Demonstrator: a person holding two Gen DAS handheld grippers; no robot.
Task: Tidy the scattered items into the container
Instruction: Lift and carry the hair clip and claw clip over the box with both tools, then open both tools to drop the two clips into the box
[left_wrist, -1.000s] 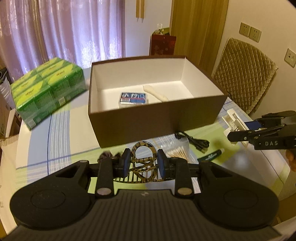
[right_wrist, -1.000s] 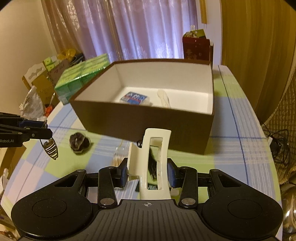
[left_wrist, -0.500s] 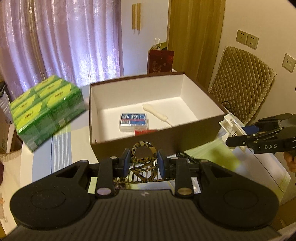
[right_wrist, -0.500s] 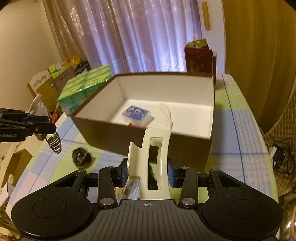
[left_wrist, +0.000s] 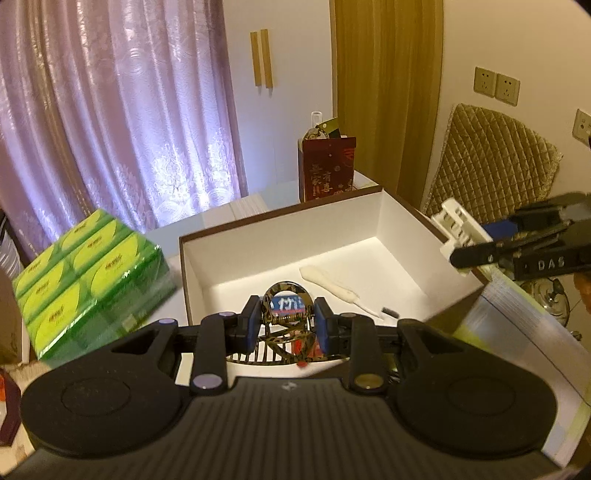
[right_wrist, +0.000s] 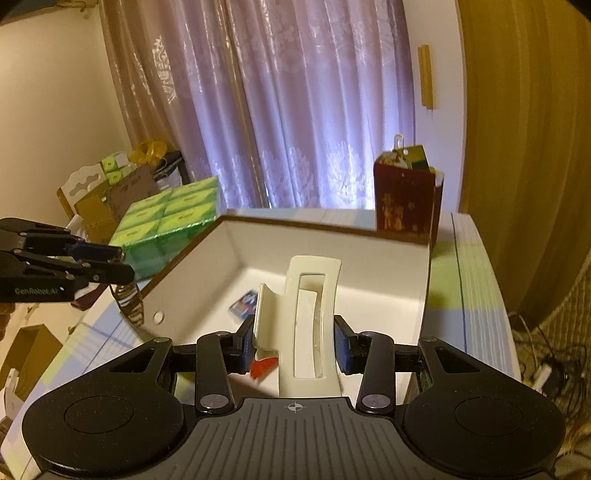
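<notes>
Nearest to me, my left gripper (left_wrist: 287, 326) has its blue pads closed on a leopard-print hair clip (left_wrist: 286, 325), and my right gripper (right_wrist: 294, 341) is clamped the same way on a cream claw clip (right_wrist: 309, 317). Both clips hang over the near part of the open brown box (left_wrist: 413, 206), just past its front wall. On the white floor below lie a small blue packet (right_wrist: 244, 302), a red scrap (right_wrist: 263, 366) and a cream comb-like piece (left_wrist: 334, 282).

My worry is the release. The claw clip stands tall between the pads and is gripped low, so I judge it could tip forward or snag on a pad as the jaws part. The leopard clip sits close to the front wall and might catch the rim and fall outside.

The two grippers are near each other over the same opening, the right one near the right-hand wall, so drifting inward risks a knock. The middle and back of the box floor are bare. Beyond stand the green tissue packs (left_wrist: 92, 280) on the left and a red gift bag (right_wrist: 404, 197) behind.
</notes>
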